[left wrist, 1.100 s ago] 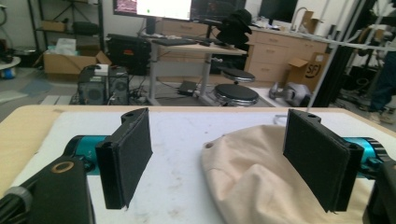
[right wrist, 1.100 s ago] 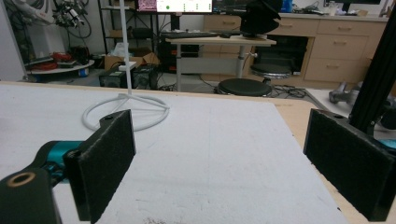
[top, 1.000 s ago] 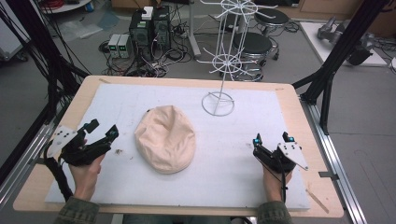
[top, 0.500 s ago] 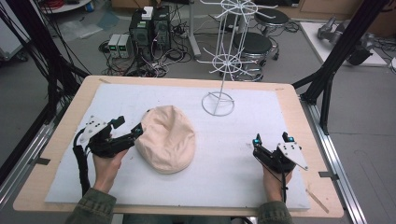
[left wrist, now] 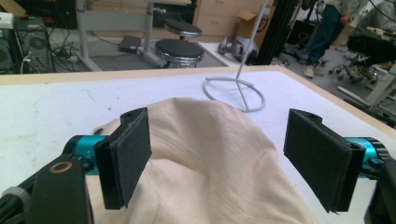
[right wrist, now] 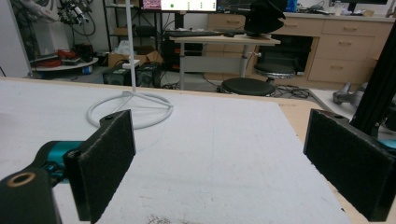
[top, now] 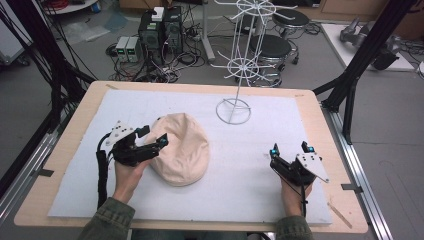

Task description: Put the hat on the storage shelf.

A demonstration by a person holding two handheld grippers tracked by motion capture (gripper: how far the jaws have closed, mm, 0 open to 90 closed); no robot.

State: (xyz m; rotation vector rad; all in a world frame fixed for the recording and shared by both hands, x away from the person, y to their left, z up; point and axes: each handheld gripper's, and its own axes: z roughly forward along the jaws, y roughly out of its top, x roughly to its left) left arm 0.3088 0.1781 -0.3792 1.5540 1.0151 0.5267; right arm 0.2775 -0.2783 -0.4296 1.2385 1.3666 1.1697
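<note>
Between the left gripper's (left wrist: 217, 158) parted jaws lies the beige cap (left wrist: 210, 163).

One beige cap (top: 180, 148), one white wire stand (top: 235, 109), one white mat (top: 250, 175), two stools (top: 270, 47).

The left tool (top: 154, 139) has moved in from the table's left edge, jaws now over the cap (top: 182, 148).

Cap (top: 181, 148) lies on the sheet (top: 250, 175) left of table centre, left gripper (top: 150, 138) over its left edge, wire stand (top: 233, 110) behind and right of the cap, right gripper (top: 290, 150) well apart near the sheet's front right.
</note>
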